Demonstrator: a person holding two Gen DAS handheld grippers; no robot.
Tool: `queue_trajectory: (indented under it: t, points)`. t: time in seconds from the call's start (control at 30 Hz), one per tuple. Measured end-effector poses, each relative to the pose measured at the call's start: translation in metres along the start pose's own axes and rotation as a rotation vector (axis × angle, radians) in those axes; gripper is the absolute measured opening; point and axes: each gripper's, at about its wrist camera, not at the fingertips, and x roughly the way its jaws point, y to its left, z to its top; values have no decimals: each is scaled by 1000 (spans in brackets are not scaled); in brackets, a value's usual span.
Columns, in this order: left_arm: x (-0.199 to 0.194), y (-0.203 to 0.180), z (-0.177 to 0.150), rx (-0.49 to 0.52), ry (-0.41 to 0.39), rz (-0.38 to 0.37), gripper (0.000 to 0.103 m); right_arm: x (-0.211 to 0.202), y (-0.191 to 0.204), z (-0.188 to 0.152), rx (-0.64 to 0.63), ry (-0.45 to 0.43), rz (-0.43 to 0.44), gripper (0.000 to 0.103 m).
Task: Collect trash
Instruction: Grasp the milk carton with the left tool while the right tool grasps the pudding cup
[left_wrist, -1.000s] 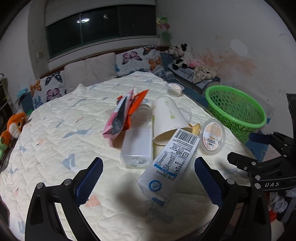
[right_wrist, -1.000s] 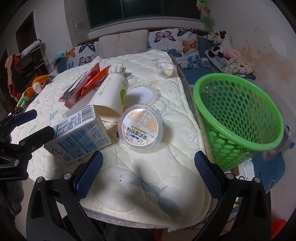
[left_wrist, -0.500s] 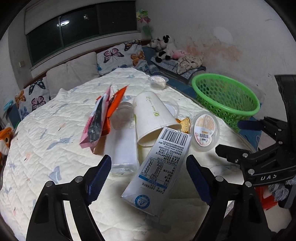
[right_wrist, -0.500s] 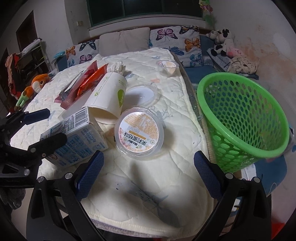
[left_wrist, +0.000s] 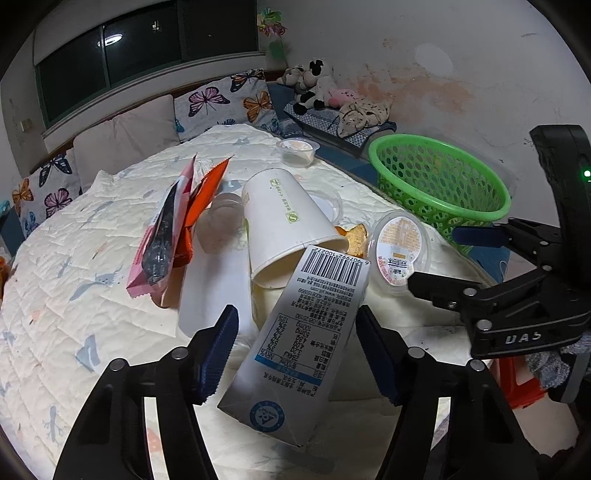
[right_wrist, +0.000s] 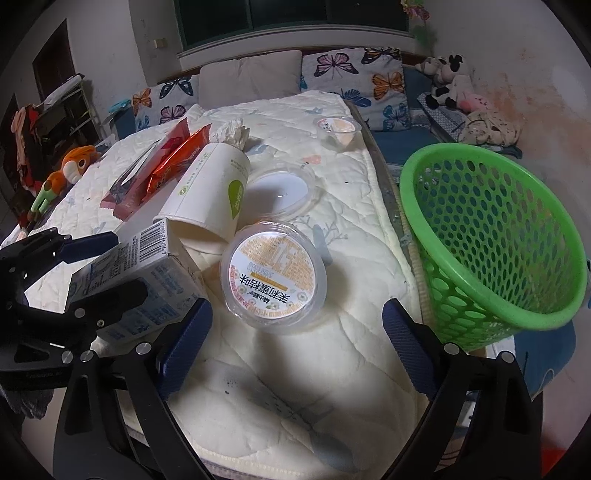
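Narrowed since before, left tongs (left_wrist: 295, 350) are closing around the milk carton (left_wrist: 303, 347), pads not yet touching.

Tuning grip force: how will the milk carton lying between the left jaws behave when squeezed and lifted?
The milk carton looks like thin paperboard, so probably light and crushable if empty. Its flat sides should suit the closing left gripper; rolling seems unlikely. Its far end rests on the paper cup, which may shift.
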Motion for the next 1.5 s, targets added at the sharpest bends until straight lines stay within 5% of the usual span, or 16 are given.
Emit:
queue_trajectory:
  t: [1.0,1.23,1.5]
  points:
    - [3,5,-1,-27,9,-42,61,40,8,7,-60,35,-22,86]
    - [3,4,-2,-17,11,-34,67,37,0,5,-36,41,12,66]
    - [6,3,-1,9,15,-36,68,25,-4,0,-26,31,19,64]
